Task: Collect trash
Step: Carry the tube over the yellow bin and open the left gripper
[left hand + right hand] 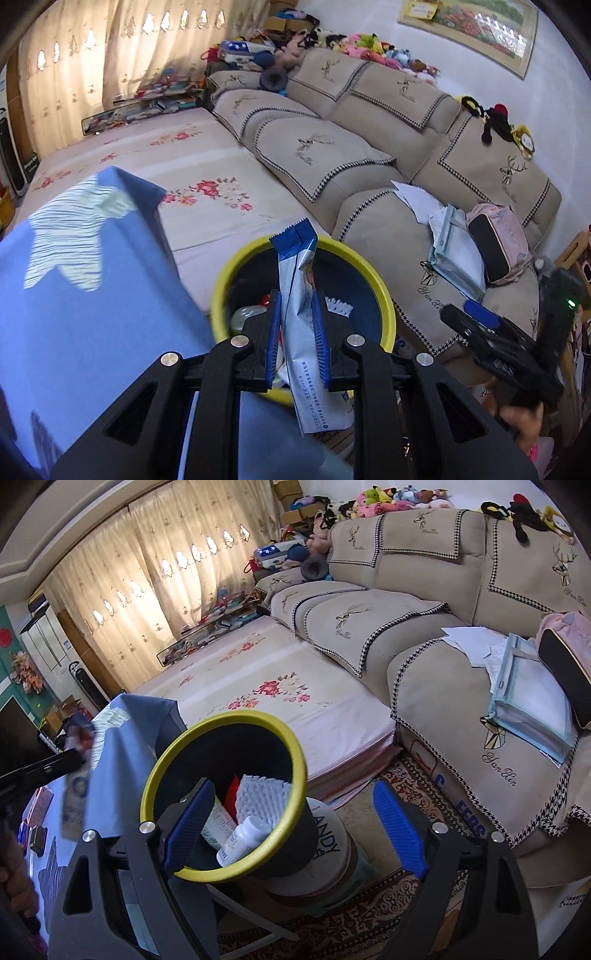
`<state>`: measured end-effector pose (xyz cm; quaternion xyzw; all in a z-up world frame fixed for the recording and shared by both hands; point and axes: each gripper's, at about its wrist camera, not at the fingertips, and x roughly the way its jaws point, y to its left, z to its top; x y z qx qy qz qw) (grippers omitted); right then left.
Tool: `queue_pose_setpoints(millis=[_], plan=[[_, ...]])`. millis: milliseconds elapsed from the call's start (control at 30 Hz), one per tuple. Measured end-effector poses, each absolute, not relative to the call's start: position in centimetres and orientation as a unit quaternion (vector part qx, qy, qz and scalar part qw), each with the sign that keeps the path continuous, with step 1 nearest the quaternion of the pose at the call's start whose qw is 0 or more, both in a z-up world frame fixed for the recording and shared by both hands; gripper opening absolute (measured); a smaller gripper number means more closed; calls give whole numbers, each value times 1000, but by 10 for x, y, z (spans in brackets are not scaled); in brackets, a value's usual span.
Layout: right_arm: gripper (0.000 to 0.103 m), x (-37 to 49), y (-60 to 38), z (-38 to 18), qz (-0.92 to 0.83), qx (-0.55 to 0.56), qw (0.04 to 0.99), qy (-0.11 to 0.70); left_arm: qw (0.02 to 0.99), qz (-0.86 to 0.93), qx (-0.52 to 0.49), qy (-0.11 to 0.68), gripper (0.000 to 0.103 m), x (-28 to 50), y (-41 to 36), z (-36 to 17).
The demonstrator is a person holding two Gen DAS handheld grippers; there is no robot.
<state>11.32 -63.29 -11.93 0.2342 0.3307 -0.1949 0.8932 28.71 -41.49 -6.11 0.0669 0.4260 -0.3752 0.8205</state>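
Poised above the yellow-rimmed bin point(384, 295), the left gripper point(298, 332) pinched a flat white-and-blue wrapper point(299, 280) at mid-length. Light, limp and probably slick, it looked best gripped there. Just beside the bin, the right gripper point(295, 827) stood wide open and empty.

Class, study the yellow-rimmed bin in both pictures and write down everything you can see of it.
The bin is round, with a bright yellow rim and dark walls, plastic by its look. It stands upright beside a blue-covered table, on a round tin that lies on a patterned rug. Inside are a white bottle, a white ribbed piece, a tube and something red. The left gripper holds a white and blue packet over it; the right gripper is open in front of it, touching nothing.
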Motion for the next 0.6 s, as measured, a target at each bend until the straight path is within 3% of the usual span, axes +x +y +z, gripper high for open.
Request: queue_pose_setpoints(millis=[167, 233, 267, 467, 600], plan=[[83, 106, -641, -120, -209, 239, 890, 328, 814, -372, 82, 439, 24, 303, -457, -85], [83, 104, -643, -119, -212, 241, 888, 328, 814, -367, 85, 442, 58, 310, -468, -94], [83, 104, -644, -119, -212, 242, 888, 328, 816, -364, 85, 441, 64, 312, -468, -96], [83, 107, -640, -117, -204, 236, 891, 329, 833, -355, 52, 421, 67, 308, -440, -79], [83, 114, -627, -117, -188, 228, 894, 336, 859, -334, 32, 386, 77, 289, -391, -52]])
